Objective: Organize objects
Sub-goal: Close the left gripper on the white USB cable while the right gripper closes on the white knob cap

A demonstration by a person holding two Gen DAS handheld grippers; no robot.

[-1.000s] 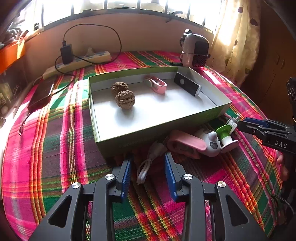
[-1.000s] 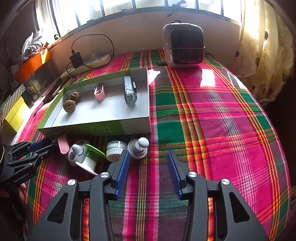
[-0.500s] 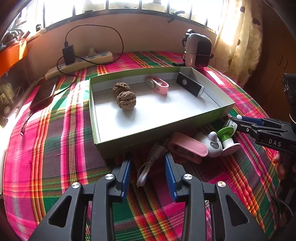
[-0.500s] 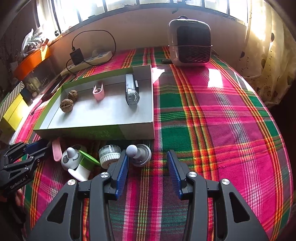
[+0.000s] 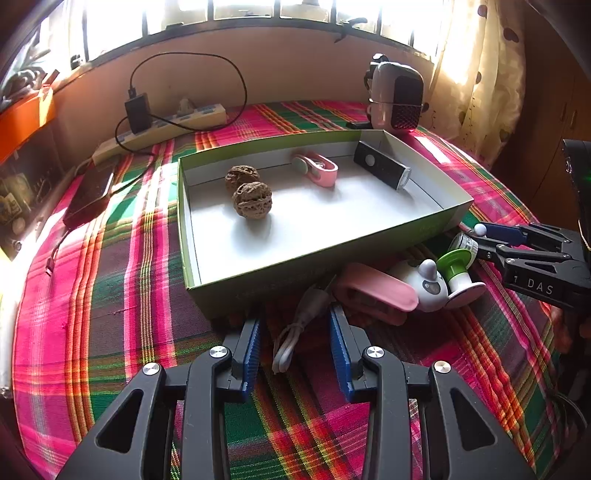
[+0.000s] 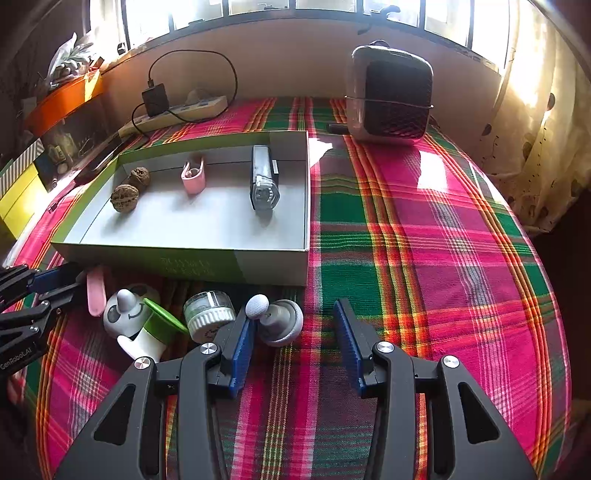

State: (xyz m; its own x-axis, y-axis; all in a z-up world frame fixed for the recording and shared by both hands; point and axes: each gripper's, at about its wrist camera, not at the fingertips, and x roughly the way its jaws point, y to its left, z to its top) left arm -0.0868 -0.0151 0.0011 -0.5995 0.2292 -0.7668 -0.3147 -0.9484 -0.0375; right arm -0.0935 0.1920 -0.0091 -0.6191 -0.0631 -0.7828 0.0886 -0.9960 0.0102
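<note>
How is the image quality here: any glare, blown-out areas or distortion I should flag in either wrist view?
Left wrist view: windows blown out, box edges bowed by fisheye, walnuts sharp with soft shadows. Right wrist view: sun patch glares on the tablecloth, curtain overexposed, corners vignetted dark.

So the shallow green-sided cardboard box (image 6: pixel 192 254) sits on the plaid-covered worktop (image 6: pixel 424 229). In the box: two wrinkled brown walnuts (image 6: pixel 125 197) at its left end, a pink plastic clip (image 6: pixel 192 176) mid-back, a black rectangular gadget (image 6: pixel 263 182) at its right. Just in front of the box lie a white panda-faced toy (image 6: pixel 127 314), a small clear ribbed-lid jar (image 6: pixel 208 312) and a grey round knob (image 6: pixel 279 321). Behind the box: a cream power strip (image 6: pixel 177 110) and a grey mesh-fronted fan heater (image 6: pixel 389 94).
</note>
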